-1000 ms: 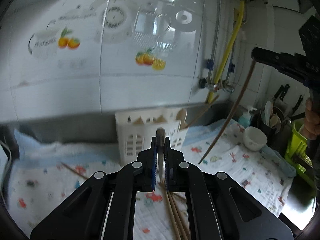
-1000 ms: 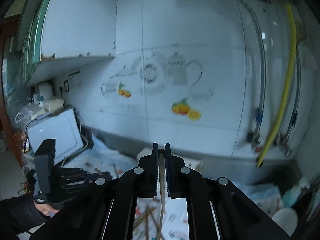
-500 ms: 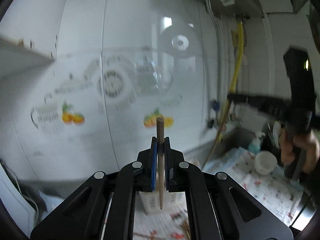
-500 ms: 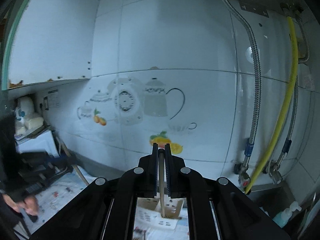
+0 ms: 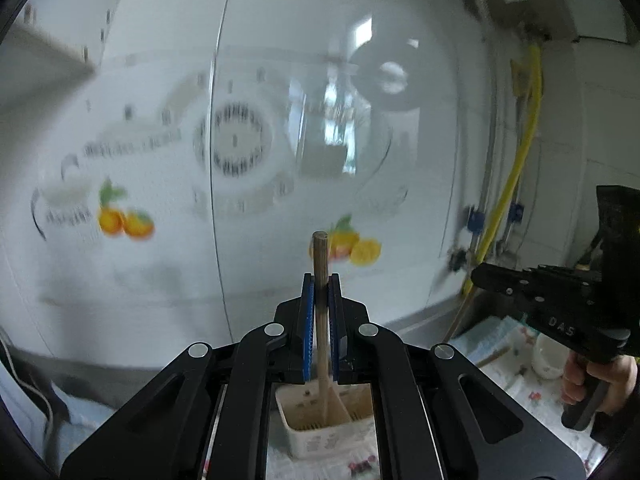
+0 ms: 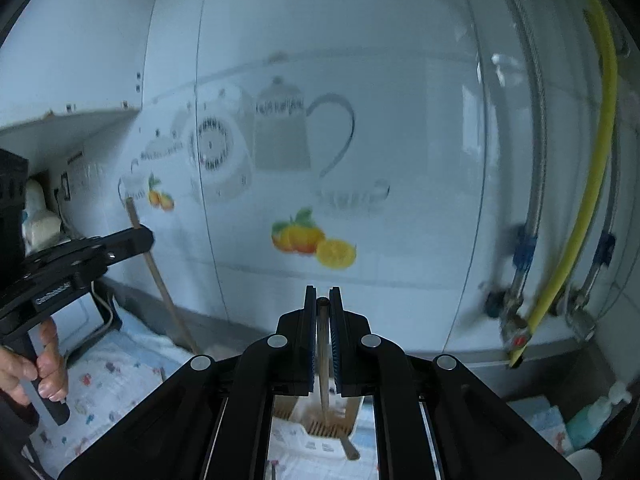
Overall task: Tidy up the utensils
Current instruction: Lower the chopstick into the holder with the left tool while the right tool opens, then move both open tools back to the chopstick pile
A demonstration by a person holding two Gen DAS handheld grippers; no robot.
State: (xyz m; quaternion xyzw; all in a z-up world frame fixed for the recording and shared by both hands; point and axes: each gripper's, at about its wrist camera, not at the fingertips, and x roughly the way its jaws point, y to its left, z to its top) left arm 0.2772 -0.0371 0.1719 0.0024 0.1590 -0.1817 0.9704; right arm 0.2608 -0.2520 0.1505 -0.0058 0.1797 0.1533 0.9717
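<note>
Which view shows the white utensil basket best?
The left wrist view: the white utensil basket shows its open top and front wall between the hand-held gripper's arms. The right wrist view shows only its slotted rim, mostly hidden.

Two grippers: left gripper [image 5: 320, 280], right gripper [image 6: 322, 304]. Two chopsticks, one per gripper: left chopstick [image 5: 321, 264], right chopstick [image 6: 323, 344]. One white utensil basket [image 5: 328, 436], lower centre. One white bowl [image 5: 546, 358], right edge. One yellow hose [image 6: 588, 184], right side. One soap bottle [image 6: 596, 416], lower right. One patterned cloth [image 6: 104, 376] on the worktop.
</note>
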